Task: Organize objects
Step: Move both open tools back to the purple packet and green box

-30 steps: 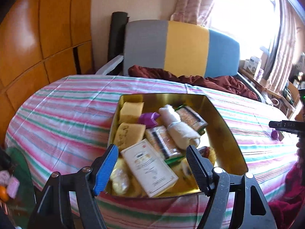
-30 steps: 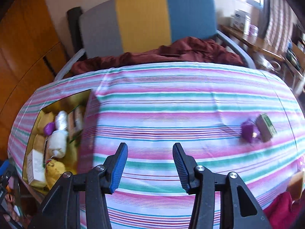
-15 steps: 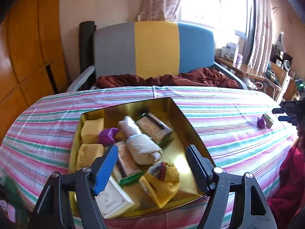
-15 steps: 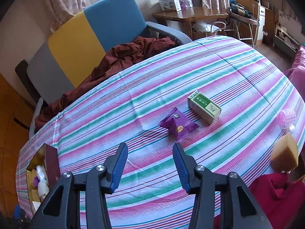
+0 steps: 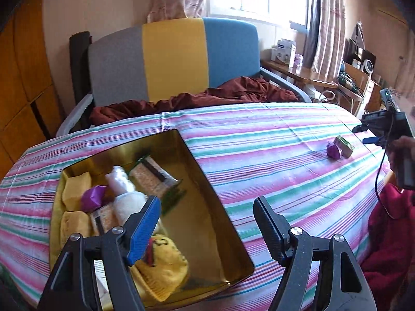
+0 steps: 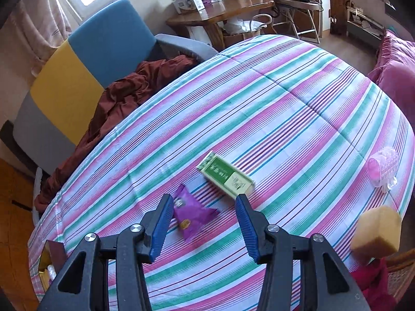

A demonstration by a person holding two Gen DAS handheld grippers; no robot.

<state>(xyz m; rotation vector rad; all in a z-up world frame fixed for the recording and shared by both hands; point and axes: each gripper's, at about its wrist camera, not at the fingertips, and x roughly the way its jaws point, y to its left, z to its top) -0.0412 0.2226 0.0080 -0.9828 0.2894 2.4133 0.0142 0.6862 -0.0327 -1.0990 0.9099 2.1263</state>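
Observation:
A gold tin box [image 5: 207, 189] on the striped tablecloth holds several things: yellow sponges, a purple packet, a white bottle, biscuit packs, a yellow cloth. My left gripper [image 5: 207, 223] hangs open over the box's right wall, empty. In the right wrist view a purple packet [image 6: 193, 213] and a green box [image 6: 225, 176] lie side by side on the cloth. My right gripper [image 6: 203, 221] is open just above them, the purple packet showing between its fingers, untouched. The same purple packet [image 5: 333, 151] and green box [image 5: 344, 146] show far right in the left wrist view, under the right gripper's body.
A pink hair roller [image 6: 383, 166] and a tan sponge [image 6: 377, 231] sit near the table's right edge. A grey, yellow and blue chair [image 5: 171, 59] with a maroon cloth [image 5: 207, 97] stands behind the table. A wooden desk [image 6: 223, 16] with clutter is at the back.
Both views swung right. My left gripper shifted from over the box's contents to its right wall. My right gripper travelled across the cloth to the purple packet and green box.

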